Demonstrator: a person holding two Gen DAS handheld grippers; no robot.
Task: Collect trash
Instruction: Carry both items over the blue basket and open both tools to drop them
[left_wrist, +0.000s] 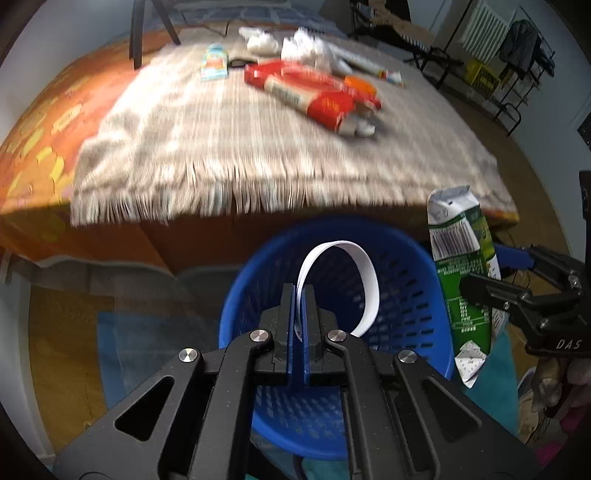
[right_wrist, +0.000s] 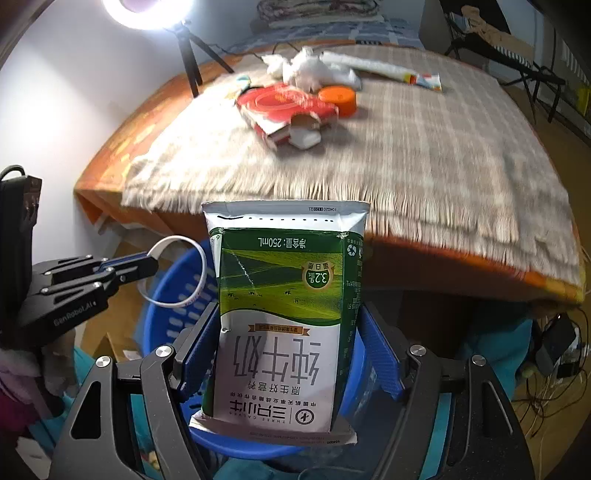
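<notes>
My left gripper is shut on a curled white paper strip and holds it over the blue perforated basket. My right gripper is shut on a green and white milk carton, upside down, above the same basket. In the left wrist view the carton hangs at the basket's right rim. In the right wrist view the left gripper holds the strip at the basket's left side.
A table with a fringed grey cloth stands behind the basket. On it lie a red box, white crumpled paper, an orange lid, a tube and a small blue packet. A tripod stands at the left.
</notes>
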